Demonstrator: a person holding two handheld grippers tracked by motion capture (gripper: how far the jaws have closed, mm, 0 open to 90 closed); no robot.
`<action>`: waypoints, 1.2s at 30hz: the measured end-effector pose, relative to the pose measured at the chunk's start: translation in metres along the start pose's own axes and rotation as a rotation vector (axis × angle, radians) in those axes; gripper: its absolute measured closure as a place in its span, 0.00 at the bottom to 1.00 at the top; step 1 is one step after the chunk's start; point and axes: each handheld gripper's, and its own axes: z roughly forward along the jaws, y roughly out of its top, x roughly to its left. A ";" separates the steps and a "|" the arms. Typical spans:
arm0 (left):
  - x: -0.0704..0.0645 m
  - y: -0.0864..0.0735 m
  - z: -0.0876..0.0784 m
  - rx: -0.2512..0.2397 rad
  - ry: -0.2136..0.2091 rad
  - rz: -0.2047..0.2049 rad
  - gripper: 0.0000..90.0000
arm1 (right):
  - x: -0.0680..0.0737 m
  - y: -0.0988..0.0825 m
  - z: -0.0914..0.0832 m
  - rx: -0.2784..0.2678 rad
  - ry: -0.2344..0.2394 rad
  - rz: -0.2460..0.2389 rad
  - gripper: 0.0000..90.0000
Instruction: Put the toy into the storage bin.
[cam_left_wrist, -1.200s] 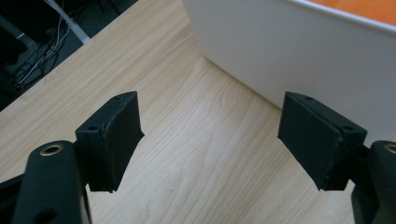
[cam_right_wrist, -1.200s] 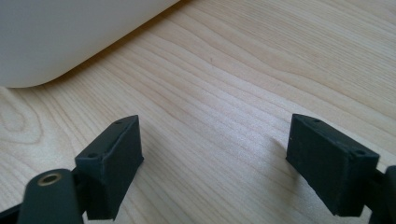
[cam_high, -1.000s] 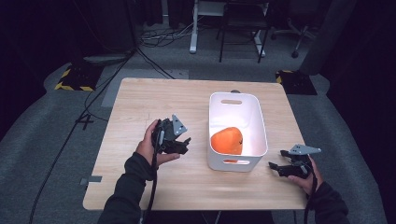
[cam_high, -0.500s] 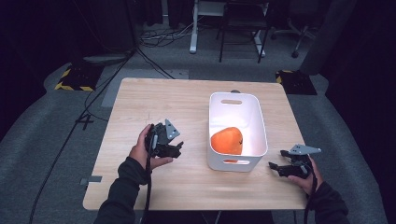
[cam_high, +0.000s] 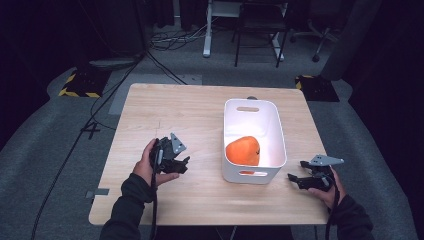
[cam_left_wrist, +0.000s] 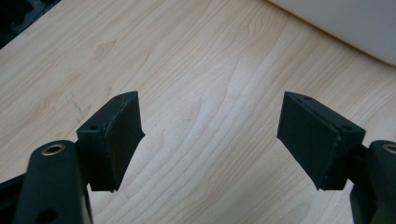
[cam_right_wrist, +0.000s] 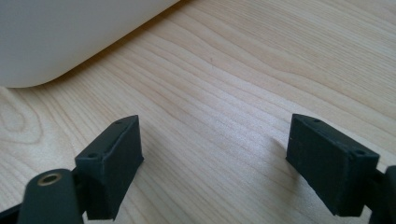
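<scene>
At the bottom edge of the high view, two dark sleeves are cut off by the frame. The left gripper (cam_high: 184, 165), lower left of centre, hovers over bare wood with its jaws apart and nothing between them. The left gripper view confirms this: both black pads (cam_left_wrist: 116, 140) stand wide, only grain between them, and a sliver of the white bin (cam_left_wrist: 355, 23) crosses the upper right corner. The right gripper (cam_high: 296, 179), low at the right near the table (cam_high: 165, 115) edge, is small and dark from above, and its opening is hard to read there. The right gripper view settles it: jaws spread, empty, the bin's rounded wall filling the upper left. Past the hands, right of centre, the bin holds an orange object (cam_high: 242, 151) at its near end. Its shape is too blurred to name, and neither gripper view looks inside. Farther back, in the upper frame, cables (cam_high: 165, 42) and chair legs (cam_high: 257, 42) fade into dim floor.
</scene>
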 end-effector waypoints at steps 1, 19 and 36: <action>0.000 -0.001 0.001 0.000 -0.002 -0.005 0.25 | 0.000 0.000 0.000 0.000 0.000 0.000 0.20; -0.002 -0.039 0.011 0.057 -0.022 -0.028 0.25 | 0.000 0.000 0.000 0.000 0.000 0.000 0.20; 0.002 -0.076 0.013 0.094 -0.022 -0.086 0.25 | 0.000 0.000 0.000 0.000 0.000 0.000 0.20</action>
